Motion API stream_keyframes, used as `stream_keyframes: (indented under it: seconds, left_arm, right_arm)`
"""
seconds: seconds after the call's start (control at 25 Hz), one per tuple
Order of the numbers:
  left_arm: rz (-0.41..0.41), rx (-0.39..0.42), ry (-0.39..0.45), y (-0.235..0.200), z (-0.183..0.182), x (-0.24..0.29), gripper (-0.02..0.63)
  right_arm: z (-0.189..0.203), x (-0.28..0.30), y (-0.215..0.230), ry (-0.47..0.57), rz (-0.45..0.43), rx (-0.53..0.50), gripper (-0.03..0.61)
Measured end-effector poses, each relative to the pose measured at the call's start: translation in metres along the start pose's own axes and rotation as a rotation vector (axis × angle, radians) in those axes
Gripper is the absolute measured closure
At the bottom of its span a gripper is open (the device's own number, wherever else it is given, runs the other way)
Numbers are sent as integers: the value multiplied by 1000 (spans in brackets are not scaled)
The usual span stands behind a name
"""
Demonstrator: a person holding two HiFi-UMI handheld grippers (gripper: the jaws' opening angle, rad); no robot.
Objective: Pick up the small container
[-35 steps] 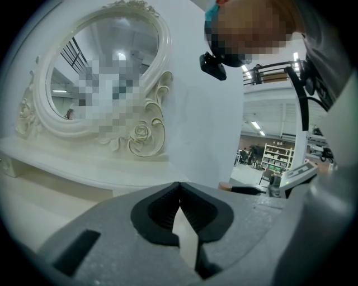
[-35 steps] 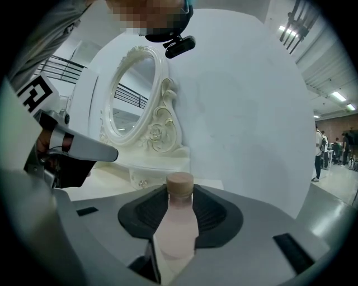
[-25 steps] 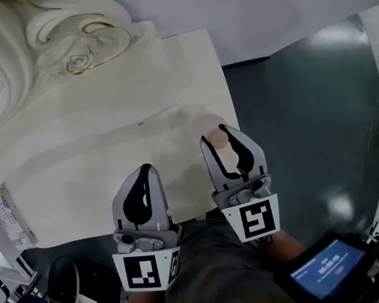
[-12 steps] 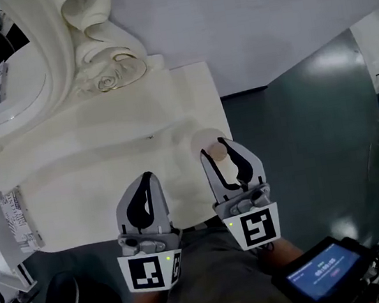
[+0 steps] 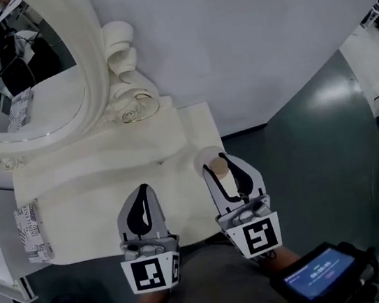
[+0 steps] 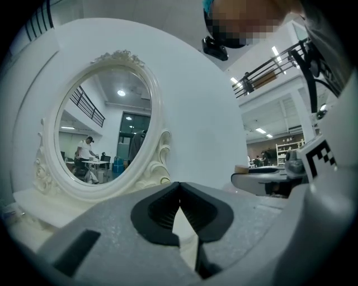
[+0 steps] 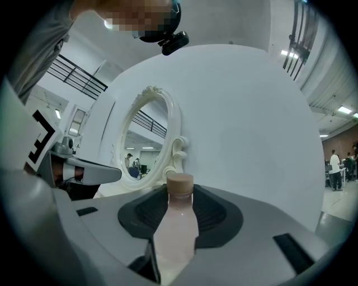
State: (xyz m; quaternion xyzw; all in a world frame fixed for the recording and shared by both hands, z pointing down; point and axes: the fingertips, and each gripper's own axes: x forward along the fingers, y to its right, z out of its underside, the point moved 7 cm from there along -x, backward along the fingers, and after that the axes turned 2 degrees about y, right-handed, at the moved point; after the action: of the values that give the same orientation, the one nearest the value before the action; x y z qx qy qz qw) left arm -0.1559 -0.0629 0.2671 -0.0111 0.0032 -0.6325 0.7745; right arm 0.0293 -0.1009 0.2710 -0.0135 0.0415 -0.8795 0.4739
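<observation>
Your right gripper: clamped on the small container, pads at its sides.
Your left gripper: jaws together, nothing between.
Container position: at the white table's right edge.

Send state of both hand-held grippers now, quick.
Left hand-held gripper: closed, nothing between its jaws.
Right hand-held gripper: closed on the small container.

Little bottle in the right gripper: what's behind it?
Behind the little bottle stand a white mirror with a curly frame, off to the left, and a plain white wall. The right gripper hides anything low down behind it.
</observation>
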Motion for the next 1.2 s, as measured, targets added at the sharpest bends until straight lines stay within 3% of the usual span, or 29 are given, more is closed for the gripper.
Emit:
stream_keyframes:
  seconds: [0.28, 1.2]
  left_arm:
    - [-27, 10, 55, -1, -20, 0, 600]
    - [-32, 22, 68, -2, -26, -3, 600]
  right_arm:
    - [-27, -3, 4, 52, -22, -15, 437]
    - [-27, 0, -4, 47, -63, -26, 437]
